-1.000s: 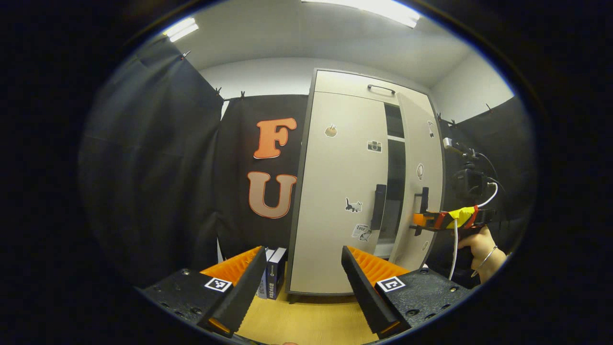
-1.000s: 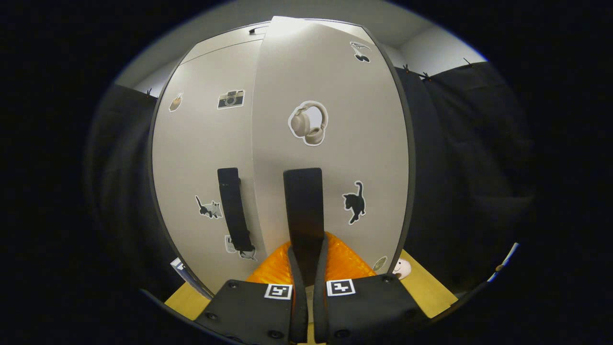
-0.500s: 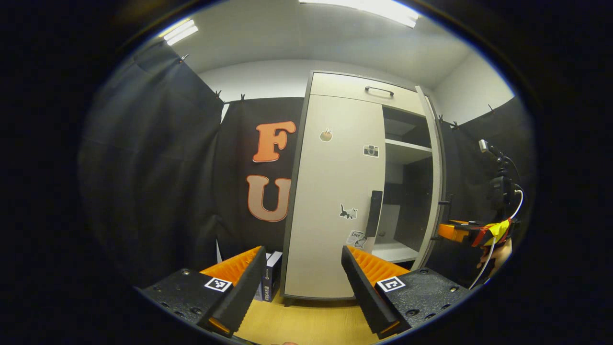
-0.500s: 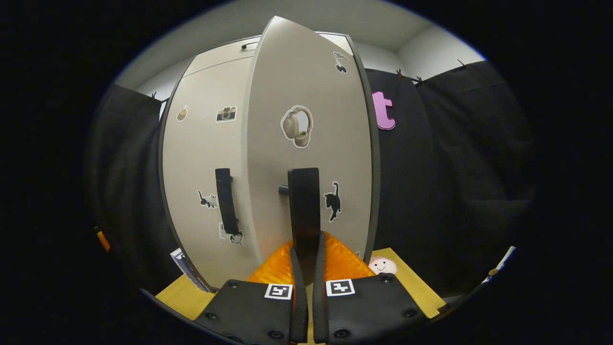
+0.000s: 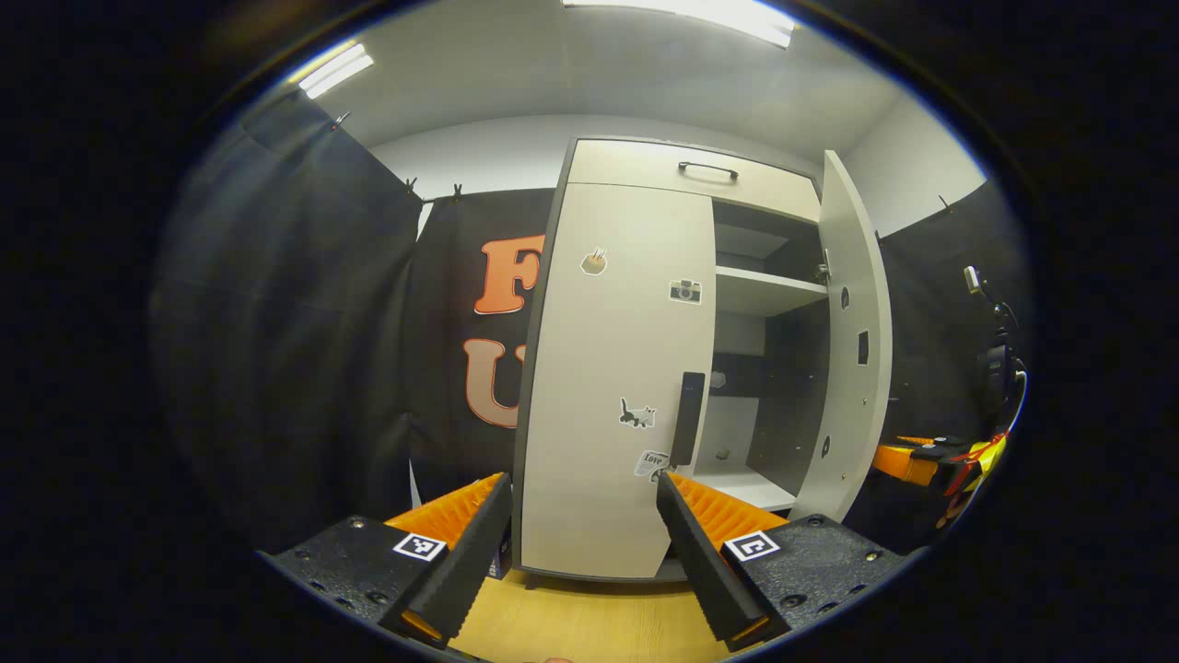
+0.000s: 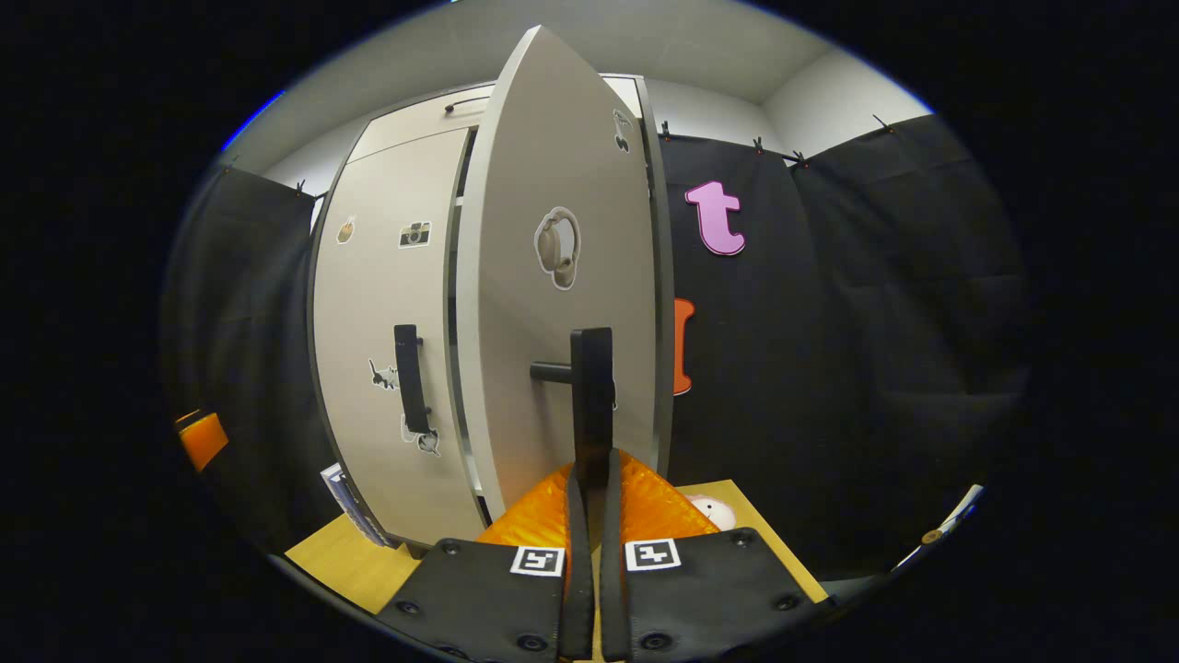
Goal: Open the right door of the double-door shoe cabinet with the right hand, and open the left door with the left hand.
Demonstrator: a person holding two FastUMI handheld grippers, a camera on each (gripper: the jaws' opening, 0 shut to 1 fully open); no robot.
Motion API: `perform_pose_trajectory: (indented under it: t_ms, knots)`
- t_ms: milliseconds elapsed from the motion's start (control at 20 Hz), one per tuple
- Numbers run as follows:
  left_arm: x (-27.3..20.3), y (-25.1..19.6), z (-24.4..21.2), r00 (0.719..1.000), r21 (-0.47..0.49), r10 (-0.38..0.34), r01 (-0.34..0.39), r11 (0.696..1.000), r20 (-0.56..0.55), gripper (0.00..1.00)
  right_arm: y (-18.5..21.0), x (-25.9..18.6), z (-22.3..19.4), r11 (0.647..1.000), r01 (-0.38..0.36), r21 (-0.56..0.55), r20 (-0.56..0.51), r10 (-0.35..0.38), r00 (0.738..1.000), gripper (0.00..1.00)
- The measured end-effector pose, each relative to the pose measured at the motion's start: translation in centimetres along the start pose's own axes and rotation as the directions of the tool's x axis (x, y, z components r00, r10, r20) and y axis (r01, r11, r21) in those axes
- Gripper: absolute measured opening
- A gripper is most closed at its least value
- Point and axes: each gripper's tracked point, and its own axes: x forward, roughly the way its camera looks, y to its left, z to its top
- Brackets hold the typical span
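Observation:
The beige shoe cabinet (image 5: 589,161) stands ahead in the left gripper view. Its left door (image 5: 608,368) is closed, with a black vertical handle (image 5: 687,419) near its inner edge. My left gripper (image 5: 582,520) is open and held short of that door, touching nothing. The right door (image 5: 852,341) is swung wide, and a shelf (image 5: 764,287) shows inside. In the right gripper view my right gripper (image 6: 592,468) is shut on the right door's handle (image 6: 592,387), with the right door (image 6: 553,304) seen almost edge-on. The right gripper (image 5: 921,458) also appears at the far right, beyond the open door.
A drawer with a dark handle (image 5: 707,168) tops the cabinet. Books (image 6: 345,497) lean at the cabinet's left foot on the wooden floor (image 5: 589,626). A small pale toy (image 6: 709,508) lies on the floor by the right door. A camera on a stand (image 5: 995,359) is at the right.
The right door has swung from slightly ajar to wide open, pulled by my right gripper, which stays shut on its handle. My left gripper has stayed open and shifted a little toward the left door.

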Motion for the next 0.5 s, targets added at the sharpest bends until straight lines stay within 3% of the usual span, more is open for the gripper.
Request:
perform_pose_trajectory:
  t_ms: [100, 500]
  knots:
    - [-0.2, -1.0, 0.0, 1.000, -0.003, 0.005, -0.005, 1.000, -0.004, 0.92, -0.6, -0.2, 0.0, 1.000, 0.000, 0.000, 0.003, 0.000, 1.000, 0.11]
    - [-0.4, -4.1, -0.1, 1.000, 0.009, 0.022, -0.022, 1.000, -0.007, 0.95, -2.0, -0.6, -0.2, 1.000, -0.013, 0.029, -0.012, 0.013, 1.000, 0.10]
